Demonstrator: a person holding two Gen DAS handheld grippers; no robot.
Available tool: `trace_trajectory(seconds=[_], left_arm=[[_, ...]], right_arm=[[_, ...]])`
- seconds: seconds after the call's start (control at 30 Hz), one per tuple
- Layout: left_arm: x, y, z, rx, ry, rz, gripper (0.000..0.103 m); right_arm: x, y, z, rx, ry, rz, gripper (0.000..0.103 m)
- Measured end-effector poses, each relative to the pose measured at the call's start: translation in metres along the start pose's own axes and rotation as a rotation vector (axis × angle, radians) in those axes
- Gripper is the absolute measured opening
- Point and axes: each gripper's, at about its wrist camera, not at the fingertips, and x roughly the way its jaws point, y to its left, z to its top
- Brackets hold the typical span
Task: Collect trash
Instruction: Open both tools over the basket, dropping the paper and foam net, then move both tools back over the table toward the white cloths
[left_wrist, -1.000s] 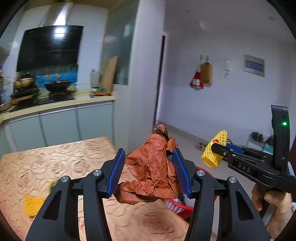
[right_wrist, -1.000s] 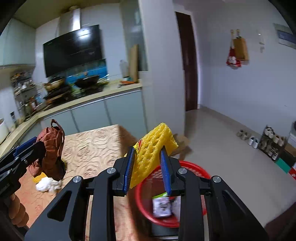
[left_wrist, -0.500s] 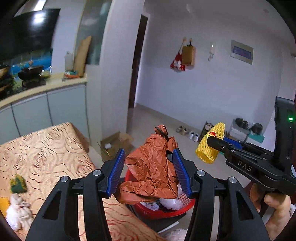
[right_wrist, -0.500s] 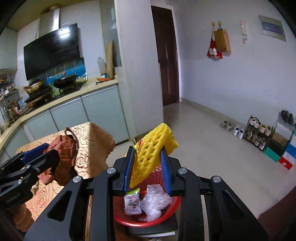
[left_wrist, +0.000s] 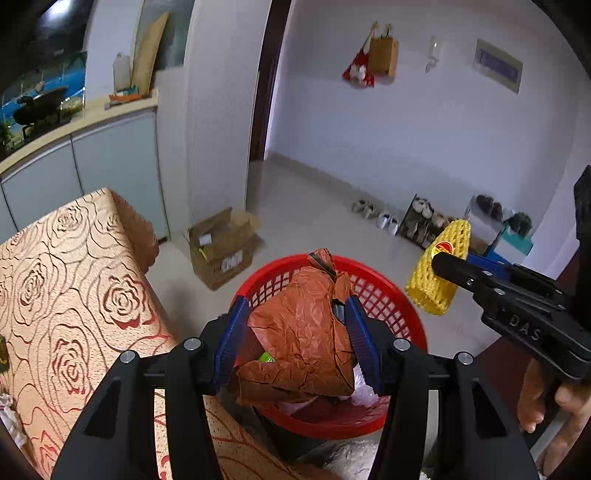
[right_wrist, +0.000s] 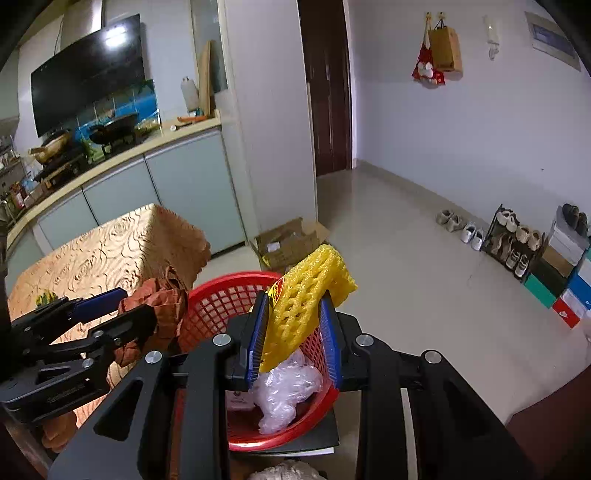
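My left gripper (left_wrist: 295, 343) is shut on a crumpled brown paper bag (left_wrist: 306, 332) and holds it over the red mesh basket (left_wrist: 384, 295). My right gripper (right_wrist: 295, 336) is shut on a yellow foam fruit net (right_wrist: 306, 295) with a red sticker, above the same basket (right_wrist: 221, 299). The basket holds a clear plastic bag (right_wrist: 280, 387) and small wrappers. The right gripper with the net (left_wrist: 439, 273) shows at the right of the left wrist view. The left gripper with the bag (right_wrist: 159, 306) shows at the left of the right wrist view.
The table with a rose-patterned cloth (left_wrist: 66, 295) lies left of the basket, with small scraps at its left edge. An open cardboard box (left_wrist: 221, 251) sits on the floor beyond. Shoes and a shoe rack (right_wrist: 513, 240) line the right wall. Kitchen counter (right_wrist: 110, 162) at back left.
Both grippers swung right and tilted down, from over the table to over the red basket. Each keeps hold of its item.
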Motion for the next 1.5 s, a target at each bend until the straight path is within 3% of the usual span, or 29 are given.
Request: trace_trajectory(seconds=[0.43,0.57,0.77,1.33,1.5], left_arm=[[0.006,0.014,0.000,-0.035,0.017,-0.017,0.072],[-0.003,0.019,0.003,-0.051,-0.004,-0.013,0.073],[-0.020,0.028,0.005,-0.074,-0.042,0.003,0.074],[-0.063,0.047,0.002,-0.104,-0.115,0.052,0.075],[-0.081,0.050,0.000,-0.107,-0.146,0.079,0.077]], right_arm=[[0.026,0.000,-0.010,-0.002,0.059,0.009,0.028],[0.031,0.007,-0.013,-0.013,0.074,0.034,0.032],[0.029,0.016,-0.014,-0.008,0.073,0.067,0.056],[0.003,0.025,-0.008,-0.001,0.022,0.071,0.056],[-0.008,0.031,-0.006,0.002,-0.005,0.075,0.065]])
